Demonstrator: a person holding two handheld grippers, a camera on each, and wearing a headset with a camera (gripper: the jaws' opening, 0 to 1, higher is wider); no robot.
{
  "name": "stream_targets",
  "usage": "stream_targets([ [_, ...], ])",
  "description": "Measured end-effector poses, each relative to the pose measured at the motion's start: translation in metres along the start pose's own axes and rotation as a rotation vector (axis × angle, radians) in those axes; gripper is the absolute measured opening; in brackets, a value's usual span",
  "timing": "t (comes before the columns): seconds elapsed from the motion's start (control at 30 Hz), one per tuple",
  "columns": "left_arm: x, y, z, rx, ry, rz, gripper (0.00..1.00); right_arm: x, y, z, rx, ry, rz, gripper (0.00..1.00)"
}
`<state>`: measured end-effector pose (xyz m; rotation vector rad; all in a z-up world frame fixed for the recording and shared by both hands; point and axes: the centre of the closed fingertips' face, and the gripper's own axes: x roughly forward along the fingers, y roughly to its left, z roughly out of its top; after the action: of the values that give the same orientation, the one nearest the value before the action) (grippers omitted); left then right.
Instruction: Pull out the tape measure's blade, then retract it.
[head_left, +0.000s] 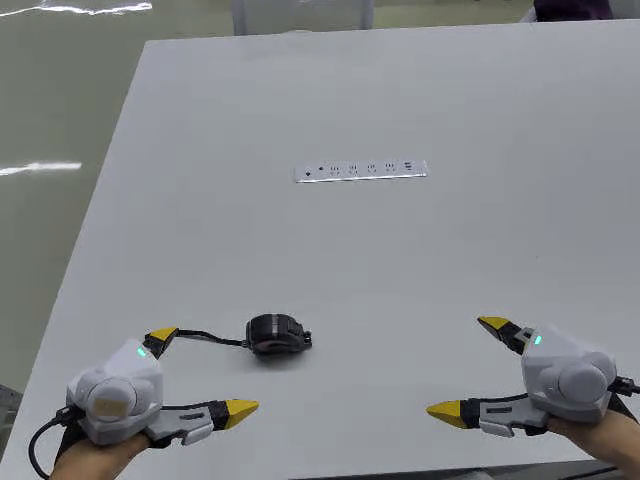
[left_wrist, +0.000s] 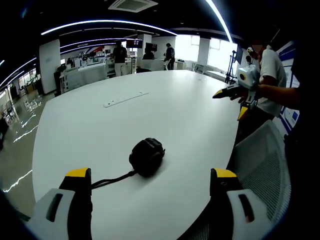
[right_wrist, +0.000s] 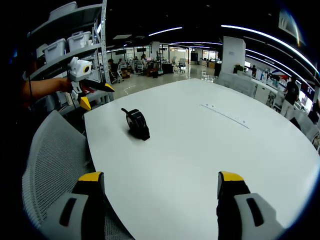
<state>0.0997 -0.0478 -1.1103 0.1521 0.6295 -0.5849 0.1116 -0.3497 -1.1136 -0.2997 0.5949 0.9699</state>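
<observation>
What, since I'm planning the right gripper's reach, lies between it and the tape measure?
Nothing: bare table between right gripper and tape measure, per the head view.

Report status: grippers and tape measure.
Status: left gripper open, empty; right gripper open, empty. On table, tape measure near left gripper, blade in. Beyond, power strip, no obstacle.

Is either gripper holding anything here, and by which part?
Nothing is held. The left gripper and right gripper are open; the tape measure lies on the table, untouched.
</observation>
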Motion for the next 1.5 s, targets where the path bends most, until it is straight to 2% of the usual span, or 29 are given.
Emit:
stream_targets([
  [0.17,0.003,0.0,0.002,0.033,0.005,-0.016,0.95,0.001,-0.001,0.001,-0.009,0.0,0.01,0.94],
  [0.33,0.009,0.0,-0.002,0.107,0.046,-0.039,0.86,0.004,-0.001,0.003,-0.03,0.0,0.03,0.92],
  [0.4,0.012,0.001,-0.004,0.117,0.06,-0.045,0.84,0.005,-0.002,0.004,-0.044,-0.005,0.039,0.91],
  [1.27,0.047,0.003,-0.007,0.267,0.152,-0.171,0.71,0.031,-0.007,0.007,-0.143,0.028,0.131,0.77],
  [1.5,0.057,0.001,-0.012,0.321,0.186,-0.209,0.69,0.042,-0.006,0.01,-0.171,0.031,0.166,0.73],
])
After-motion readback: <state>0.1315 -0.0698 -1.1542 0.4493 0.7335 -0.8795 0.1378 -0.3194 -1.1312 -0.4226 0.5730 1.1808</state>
